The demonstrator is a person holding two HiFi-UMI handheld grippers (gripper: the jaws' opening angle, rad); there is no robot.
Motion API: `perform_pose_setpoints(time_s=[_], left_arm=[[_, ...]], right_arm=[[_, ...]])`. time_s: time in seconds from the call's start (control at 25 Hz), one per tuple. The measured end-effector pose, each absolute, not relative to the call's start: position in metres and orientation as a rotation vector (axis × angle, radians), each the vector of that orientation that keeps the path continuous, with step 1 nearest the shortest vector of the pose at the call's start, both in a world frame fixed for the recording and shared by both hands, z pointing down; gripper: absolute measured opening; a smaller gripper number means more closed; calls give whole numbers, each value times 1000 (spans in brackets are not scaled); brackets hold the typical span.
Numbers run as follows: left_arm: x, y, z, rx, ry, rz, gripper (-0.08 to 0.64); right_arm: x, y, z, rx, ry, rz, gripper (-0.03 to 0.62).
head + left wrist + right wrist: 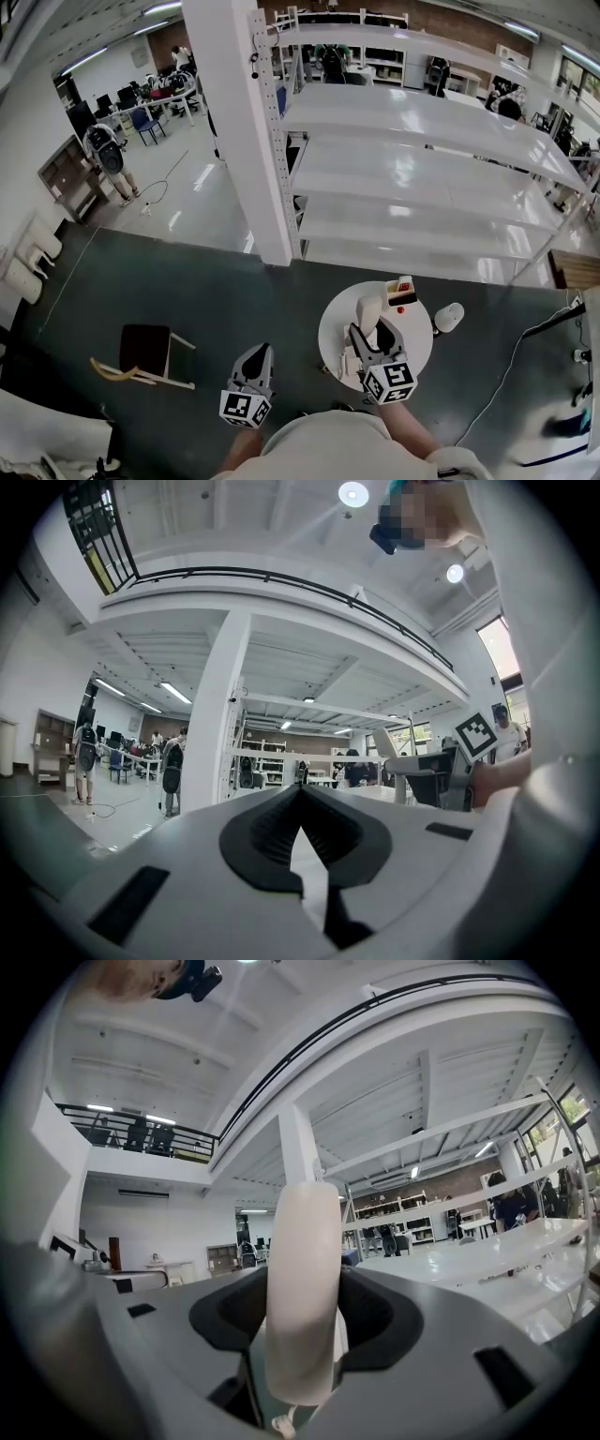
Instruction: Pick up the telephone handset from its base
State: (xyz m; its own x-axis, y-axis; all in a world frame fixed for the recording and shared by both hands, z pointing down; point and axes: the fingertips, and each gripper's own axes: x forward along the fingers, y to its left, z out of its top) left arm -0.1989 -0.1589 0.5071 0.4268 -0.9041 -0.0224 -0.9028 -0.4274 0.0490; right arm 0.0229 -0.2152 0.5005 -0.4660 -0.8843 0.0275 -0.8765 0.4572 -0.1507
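Note:
A cream telephone handset point(367, 312) is lifted over the small round white table point(330, 330), and my right gripper point(371, 330) is shut on it. In the right gripper view the handset point(302, 1232) stands upright between the dark pads of the right gripper point(305, 1283), with its cord end showing at the bottom. The telephone base point(403, 292), with a red spot on it, sits at the table's far edge, beyond the handset. To the left of the table, over the dark floor, my left gripper point(262, 351) holds nothing. Its jaws point(300, 794) meet at the tips.
A white pillar point(239, 131) and a long white shelving rack point(422, 169) stand beyond the table. A small chair point(145, 352) is at the left. A white rounded object point(449, 317) sits right of the table, and a cable point(511, 366) runs over the floor there.

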Motion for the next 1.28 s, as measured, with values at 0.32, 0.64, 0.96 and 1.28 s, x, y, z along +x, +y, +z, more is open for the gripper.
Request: perform_pose_setpoints(time_s=[0.32, 0.64, 0.96, 1.28], left_arm=[[-193, -155, 508, 2636, -1590, -101, 19], [-190, -154, 511, 2627, -1589, -107, 20], [-191, -152, 515, 2621, -1595, -103, 20], [-194, -156, 513, 2609, -1600, -108, 20]], right_arm=[[22, -213, 502, -1593, 2638, -211, 230], [23, -213, 504, -1591, 2631, -214, 230], [19, -213, 505, -1582, 2629, -210, 230], [21, -216, 503, -1590, 2622, -222, 230]])
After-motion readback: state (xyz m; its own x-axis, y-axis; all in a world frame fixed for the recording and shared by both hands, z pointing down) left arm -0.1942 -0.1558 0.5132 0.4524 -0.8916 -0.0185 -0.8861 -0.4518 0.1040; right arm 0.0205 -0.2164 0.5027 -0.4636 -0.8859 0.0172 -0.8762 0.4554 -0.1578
